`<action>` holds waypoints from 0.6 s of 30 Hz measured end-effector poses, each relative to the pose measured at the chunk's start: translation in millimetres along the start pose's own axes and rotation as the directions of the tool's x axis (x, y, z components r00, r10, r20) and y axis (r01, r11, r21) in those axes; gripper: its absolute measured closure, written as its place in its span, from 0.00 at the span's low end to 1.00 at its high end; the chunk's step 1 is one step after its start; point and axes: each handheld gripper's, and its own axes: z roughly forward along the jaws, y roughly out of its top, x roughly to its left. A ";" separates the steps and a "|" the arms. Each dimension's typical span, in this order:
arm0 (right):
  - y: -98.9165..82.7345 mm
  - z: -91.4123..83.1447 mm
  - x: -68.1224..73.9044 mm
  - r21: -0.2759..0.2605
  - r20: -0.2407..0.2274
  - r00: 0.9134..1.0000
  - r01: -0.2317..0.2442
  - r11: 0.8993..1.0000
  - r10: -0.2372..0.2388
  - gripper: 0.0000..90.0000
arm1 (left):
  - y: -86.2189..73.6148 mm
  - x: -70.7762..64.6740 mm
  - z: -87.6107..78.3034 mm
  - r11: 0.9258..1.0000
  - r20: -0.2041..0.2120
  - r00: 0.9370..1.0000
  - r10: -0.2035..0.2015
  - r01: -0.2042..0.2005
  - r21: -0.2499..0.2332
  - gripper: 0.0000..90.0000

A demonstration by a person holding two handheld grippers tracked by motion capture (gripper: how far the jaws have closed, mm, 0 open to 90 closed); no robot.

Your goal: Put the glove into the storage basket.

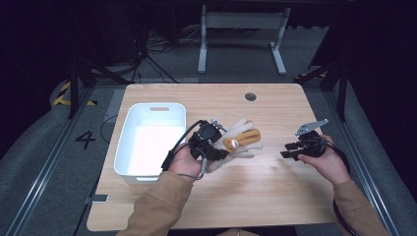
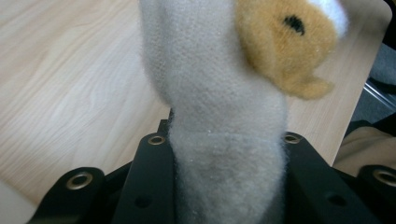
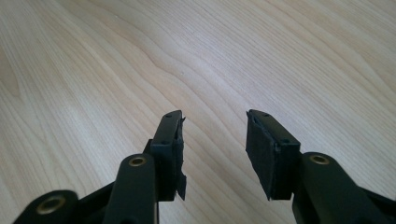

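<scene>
Plush toy (image 1: 239,140), cream-white body with orange-tan parts and a small dark eye mark, located near the middle of the wooden desk (image 1: 275,196), just right of the white bin. In the left gripper view the toy's (image 2: 219,116) cream fabric is pinched between the two black jaws, with the orange-tan part above and to the right. Left gripper (image 1: 212,150): clamped on the plush toy at its near, lower-left end; held in the person's left hand (image 1: 184,160), with a black cable looping beside it. Whether the toy rests on the desk or is raised slightly off it cannot be told. Right gripper (image 1: 290,150): released, jaws spread with bare desk between them, holding nothing; held in the person's right hand (image 1: 330,162), well to the right of the toy, a grey three-cornered plate on top. In the right gripper view the gripper (image 3: 214,140) shows both black pads apart over light wood grain. White plastic bin (image 1: 129,147): rectangular, handle slot in its far wall, standing on the left part of the desk, interior brightly lit. Sleeves: tan, entering from the bottom edge. Surroundings: grey floor with a painted "4" at left, white desk frame beyond.
</scene>
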 end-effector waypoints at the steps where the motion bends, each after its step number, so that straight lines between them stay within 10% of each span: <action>1: 0.8 1.4 0.1 0.001 -0.004 1.000 0.007 1.000 -0.007 0.63 | -1.6 2.3 -4.0 1.000 -0.001 1.000 -0.006 0.006 -0.009 0.79; 18: -1.6 11.6 2.1 0.041 -0.017 0.999 -0.038 0.998 0.039 0.62 | -19.3 25.5 -46.0 0.992 -0.049 0.994 -0.099 0.095 -0.078 0.79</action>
